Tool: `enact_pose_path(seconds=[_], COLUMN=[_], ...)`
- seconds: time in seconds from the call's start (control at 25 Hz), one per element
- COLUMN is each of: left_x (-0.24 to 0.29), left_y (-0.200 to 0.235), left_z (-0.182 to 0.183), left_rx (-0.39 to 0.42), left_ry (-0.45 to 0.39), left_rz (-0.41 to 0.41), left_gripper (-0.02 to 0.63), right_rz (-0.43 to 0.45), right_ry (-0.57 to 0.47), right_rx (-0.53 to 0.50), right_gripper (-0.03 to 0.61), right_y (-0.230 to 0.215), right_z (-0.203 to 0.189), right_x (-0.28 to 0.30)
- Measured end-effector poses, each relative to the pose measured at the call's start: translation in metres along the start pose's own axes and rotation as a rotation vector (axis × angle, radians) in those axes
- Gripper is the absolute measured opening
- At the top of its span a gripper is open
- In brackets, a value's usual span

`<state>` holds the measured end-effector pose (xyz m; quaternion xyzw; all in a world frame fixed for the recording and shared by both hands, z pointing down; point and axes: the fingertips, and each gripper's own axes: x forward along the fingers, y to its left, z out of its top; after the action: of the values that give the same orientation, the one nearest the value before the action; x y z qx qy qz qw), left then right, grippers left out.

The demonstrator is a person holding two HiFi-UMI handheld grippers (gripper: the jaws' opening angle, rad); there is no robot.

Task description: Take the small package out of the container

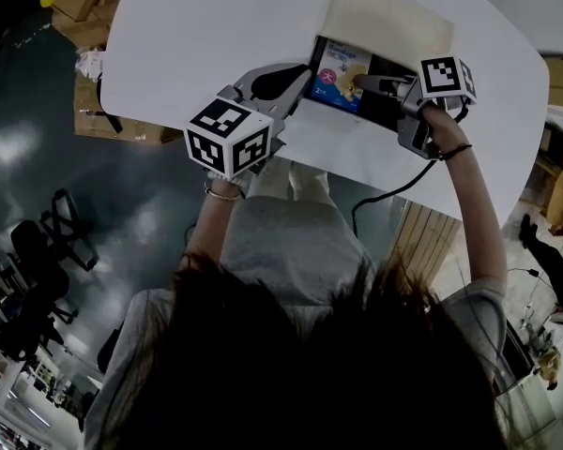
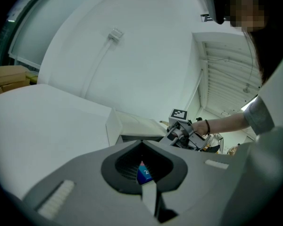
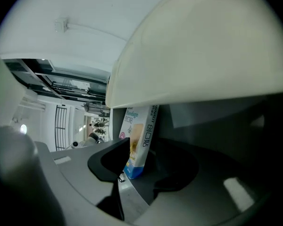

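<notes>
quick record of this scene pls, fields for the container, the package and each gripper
surface: white table
container: open, cream lid folded back
small package: blue and cream, inside the container
left gripper: jaws closed at the container's left wall, apparently clamping it
right gripper: open, jaws either side of the small package, not pressing
task state: small package not yet out

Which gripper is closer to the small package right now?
Right. The right gripper has the small package standing between its open jaws inside the container; the left gripper sits at the container's left edge, beside the package.
</notes>
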<state>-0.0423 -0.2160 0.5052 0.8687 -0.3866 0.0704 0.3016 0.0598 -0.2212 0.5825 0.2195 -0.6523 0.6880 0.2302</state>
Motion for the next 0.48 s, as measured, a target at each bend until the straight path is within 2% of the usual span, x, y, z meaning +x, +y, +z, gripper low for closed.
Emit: enact_pose_path(seconds=[0.48], left_x=[-0.0028], left_y=[-0.0004], left_z=[-0.0007], left_rx=[-0.012], left_ry=[-0.005], left_rz=[0.002], left_gripper=[-0.008], right_rz=[0.027], right_ry=[0.01], right_rx=[0.037], right_gripper=[0.146], right_y=[0.0025], right_z=[-0.0017], right_x=[0.0018])
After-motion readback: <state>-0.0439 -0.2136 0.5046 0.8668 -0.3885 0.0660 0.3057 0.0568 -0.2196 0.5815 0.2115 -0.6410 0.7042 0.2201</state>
